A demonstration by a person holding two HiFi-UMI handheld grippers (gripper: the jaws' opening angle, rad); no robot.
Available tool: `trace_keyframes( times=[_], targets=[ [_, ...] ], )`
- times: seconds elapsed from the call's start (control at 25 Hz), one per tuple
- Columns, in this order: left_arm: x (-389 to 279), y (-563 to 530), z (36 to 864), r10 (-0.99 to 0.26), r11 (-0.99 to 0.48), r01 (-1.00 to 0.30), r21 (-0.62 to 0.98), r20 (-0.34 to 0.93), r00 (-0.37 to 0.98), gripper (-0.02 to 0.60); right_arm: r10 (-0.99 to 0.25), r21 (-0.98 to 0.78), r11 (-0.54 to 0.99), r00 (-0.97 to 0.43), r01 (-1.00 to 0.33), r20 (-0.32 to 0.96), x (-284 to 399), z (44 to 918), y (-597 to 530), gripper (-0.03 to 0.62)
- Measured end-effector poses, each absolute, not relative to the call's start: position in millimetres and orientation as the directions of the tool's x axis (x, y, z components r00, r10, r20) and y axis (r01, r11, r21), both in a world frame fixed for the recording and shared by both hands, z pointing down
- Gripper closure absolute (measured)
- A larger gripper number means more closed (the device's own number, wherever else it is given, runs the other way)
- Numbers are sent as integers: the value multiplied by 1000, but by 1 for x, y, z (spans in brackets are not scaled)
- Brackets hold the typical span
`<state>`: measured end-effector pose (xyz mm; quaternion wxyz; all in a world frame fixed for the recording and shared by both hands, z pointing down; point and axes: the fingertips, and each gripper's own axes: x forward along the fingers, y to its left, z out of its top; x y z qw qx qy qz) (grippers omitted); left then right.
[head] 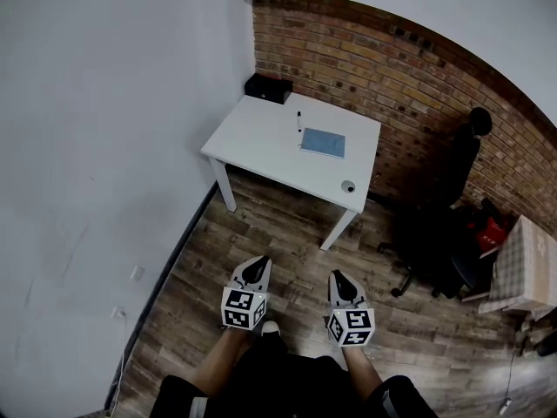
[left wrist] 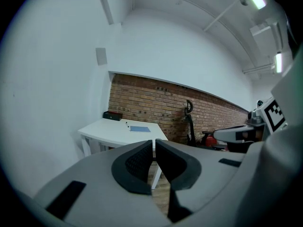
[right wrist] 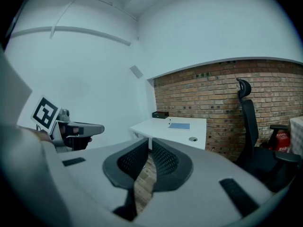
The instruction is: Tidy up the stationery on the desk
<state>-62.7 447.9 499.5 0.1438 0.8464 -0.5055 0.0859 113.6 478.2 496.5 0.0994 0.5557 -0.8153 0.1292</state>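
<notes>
A white desk (head: 261, 142) stands in the far corner against the brick wall. On it lie a blue notebook (head: 323, 143), a dark pen (head: 299, 120) beside it and a black box (head: 267, 88) at the back corner. Well short of the desk, over the wooden floor, my left gripper (head: 254, 272) and right gripper (head: 342, 284) are both shut and empty. The left gripper view shows the desk (left wrist: 113, 129) and notebook (left wrist: 140, 129) beyond my shut left gripper (left wrist: 154, 145). In the right gripper view the desk (right wrist: 156, 126) and notebook (right wrist: 179, 126) lie past my shut right gripper (right wrist: 150, 146).
A black office chair (head: 444, 233) stands right of the desk, with a red item (head: 489, 232) behind it and a checked surface (head: 528, 268) at far right. A round grey cable grommet (head: 348, 185) sits near the desk's front right corner. White wall runs along the left.
</notes>
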Motion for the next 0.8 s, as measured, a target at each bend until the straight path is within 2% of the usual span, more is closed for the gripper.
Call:
trace_keyframes(
  times=[0.8],
  targets=[
    [-112, 361, 507, -816, -473, -867, 158, 294, 498, 551, -882, -124, 323, -346, -938, 321, 66, 509, 389, 569]
  ],
)
